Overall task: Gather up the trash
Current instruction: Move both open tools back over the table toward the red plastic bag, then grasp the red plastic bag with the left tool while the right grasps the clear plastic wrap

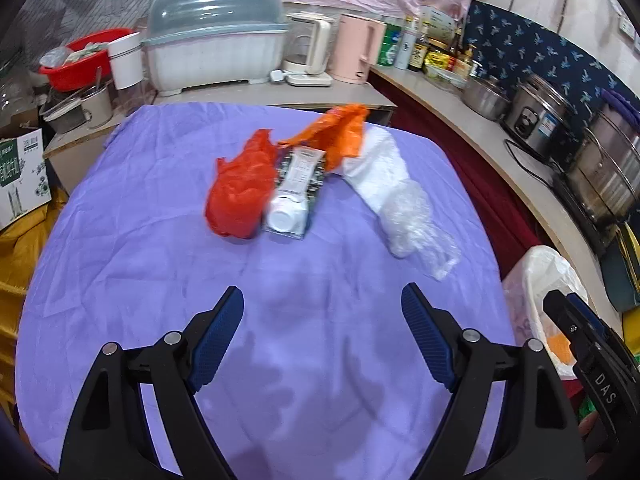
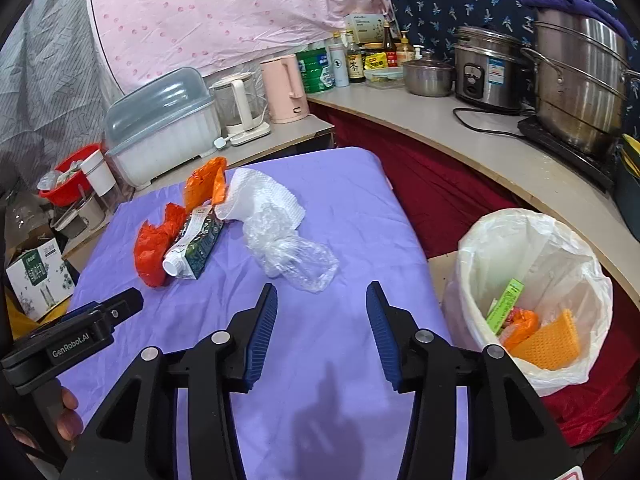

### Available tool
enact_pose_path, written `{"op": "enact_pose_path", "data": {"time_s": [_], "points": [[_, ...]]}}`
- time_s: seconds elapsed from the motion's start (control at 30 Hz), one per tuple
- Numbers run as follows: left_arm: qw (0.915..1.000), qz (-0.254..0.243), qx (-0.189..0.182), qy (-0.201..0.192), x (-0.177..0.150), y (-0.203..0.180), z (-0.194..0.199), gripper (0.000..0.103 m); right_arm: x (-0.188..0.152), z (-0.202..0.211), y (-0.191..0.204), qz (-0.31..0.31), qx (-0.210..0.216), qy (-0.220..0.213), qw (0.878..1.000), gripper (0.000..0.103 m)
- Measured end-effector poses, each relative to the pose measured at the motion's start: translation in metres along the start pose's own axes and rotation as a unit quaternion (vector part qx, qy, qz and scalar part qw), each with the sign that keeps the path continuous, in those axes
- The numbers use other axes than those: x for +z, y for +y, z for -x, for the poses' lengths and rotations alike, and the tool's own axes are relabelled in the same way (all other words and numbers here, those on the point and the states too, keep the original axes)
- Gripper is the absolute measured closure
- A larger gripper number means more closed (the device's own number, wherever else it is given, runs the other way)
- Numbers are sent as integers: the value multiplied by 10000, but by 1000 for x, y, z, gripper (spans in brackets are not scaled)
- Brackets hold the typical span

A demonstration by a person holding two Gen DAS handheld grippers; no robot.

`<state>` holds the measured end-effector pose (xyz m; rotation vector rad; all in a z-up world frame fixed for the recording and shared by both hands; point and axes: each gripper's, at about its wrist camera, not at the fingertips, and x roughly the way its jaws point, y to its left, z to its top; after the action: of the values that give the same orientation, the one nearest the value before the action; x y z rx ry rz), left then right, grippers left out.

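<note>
Trash lies on the purple cloth (image 1: 140, 240): a red plastic bag (image 1: 240, 190), a carton with a white cap (image 1: 294, 196), an orange bag (image 1: 340, 132), a white paper towel (image 1: 378, 164) and a clear plastic bag (image 1: 420, 228). The right wrist view shows the same red bag (image 2: 154, 246), carton (image 2: 196, 248), orange bag (image 2: 204, 182), towel (image 2: 264, 196) and clear bag (image 2: 296, 256). My left gripper (image 1: 322, 300) is open and empty, short of the trash. My right gripper (image 2: 322, 300) is open and empty, near the clear bag. A white-lined bin (image 2: 532, 248) at the right holds orange and green scraps.
A counter (image 2: 460, 136) curves along the right with pots and a rice cooker (image 2: 488, 68). Behind the table stand a dish box (image 1: 216, 40), kettles and a red bowl (image 1: 80, 60). A cardboard box (image 1: 24, 172) sits at the left. The bin also shows in the left wrist view (image 1: 536, 280).
</note>
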<state>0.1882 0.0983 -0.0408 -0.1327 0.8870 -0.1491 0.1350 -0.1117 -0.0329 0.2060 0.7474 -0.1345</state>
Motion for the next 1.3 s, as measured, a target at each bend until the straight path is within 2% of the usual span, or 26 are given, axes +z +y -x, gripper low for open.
{"op": "enact_pose_path", "data": {"time_s": [0.17,0.23,0.47,0.7,1.1,1.17,1.3], "points": [[9996,221,161,16,9,31,-9,24,3,-19,17,81,66,109,9999,55],[9993,315,205,11,12,41,-14,18,4,-29,24,118,90,154,9998,54],[9981,532,303,32,34,70,-39,17,12,-66,43,222,124,286,9993,50],[9978,577,291,152,56,82,-74,17,23,-113,54,244,120,446,9986,46],[9962,759,9,428,77,87,-127,15,33,-176,59,251,99,670,9974,44],[9956,816,-59,466,77,89,-131,16,32,-184,59,226,119,715,9971,43],[9943,865,-127,607,78,93,-142,31,29,-197,60,194,163,796,9965,43]]}}
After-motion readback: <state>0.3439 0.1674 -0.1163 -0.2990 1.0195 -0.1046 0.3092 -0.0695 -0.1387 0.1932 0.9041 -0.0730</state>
